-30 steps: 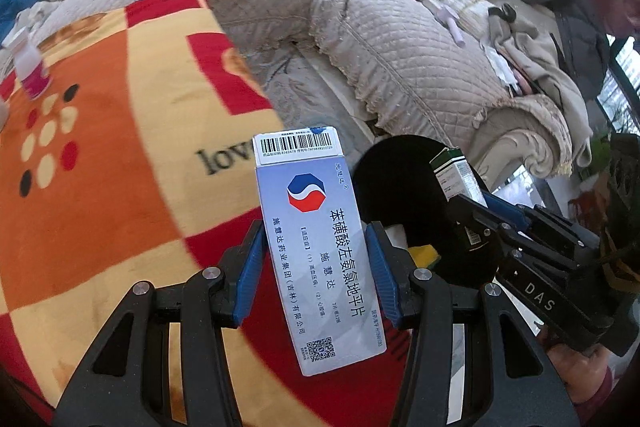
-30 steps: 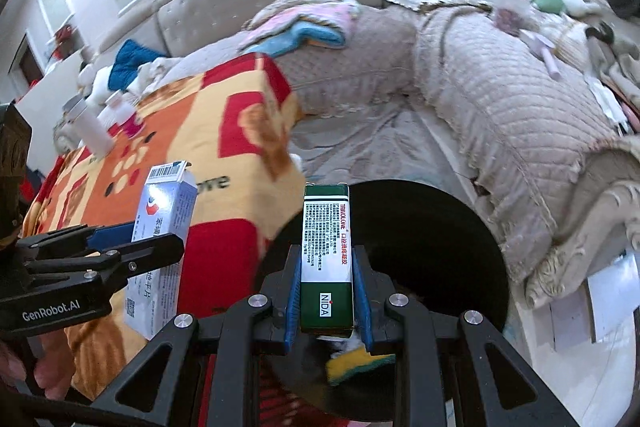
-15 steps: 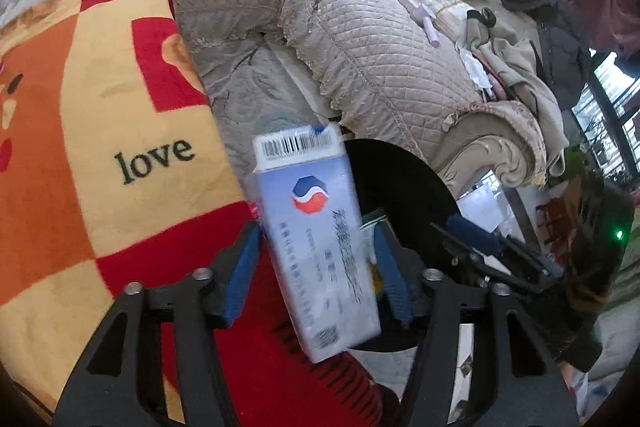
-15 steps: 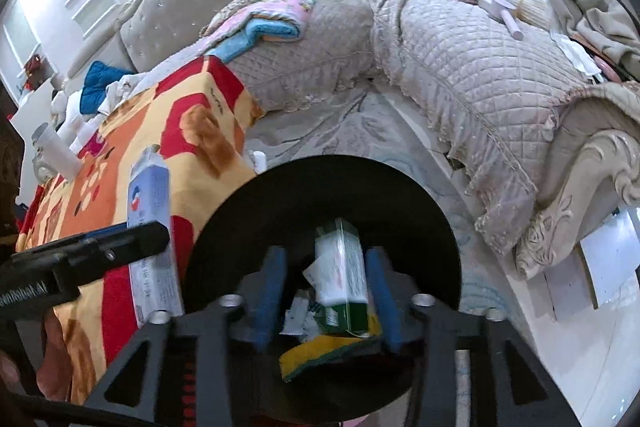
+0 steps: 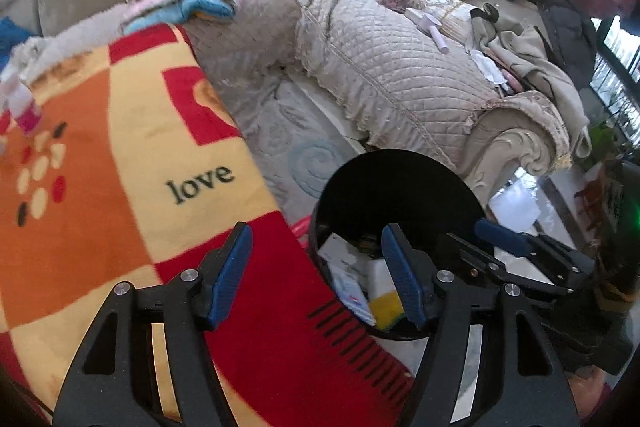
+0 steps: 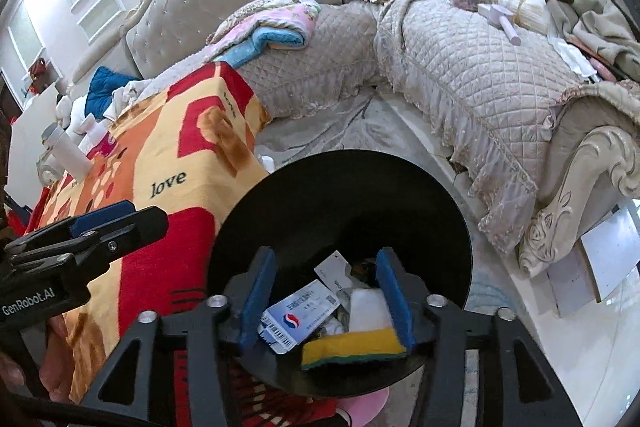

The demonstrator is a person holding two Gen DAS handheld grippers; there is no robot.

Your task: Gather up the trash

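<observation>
While both claws hang above the black bin [image 6: 344, 195], we see the trash lying inside it. Our left claw [image 5: 316, 275] stands spread with nothing between its blue pads; its jaws have just been opening. Our right claw [image 6: 326, 297] is likewise spread and empty, its jaws also just opened, right over the bin's mouth. The pale blue medicine box [image 6: 298, 319] lies flat in the bin, tilted, showing a red-and-blue round logo, dark print and a barcode at its near end. Just right of it sits a sponge [image 6: 352, 345] with a yellow layer over green, and a white card [image 6: 334, 269] lies behind them. Left of the bin, a blanket [image 5: 120, 163] in orange, yellow and red reads "love".
</observation>
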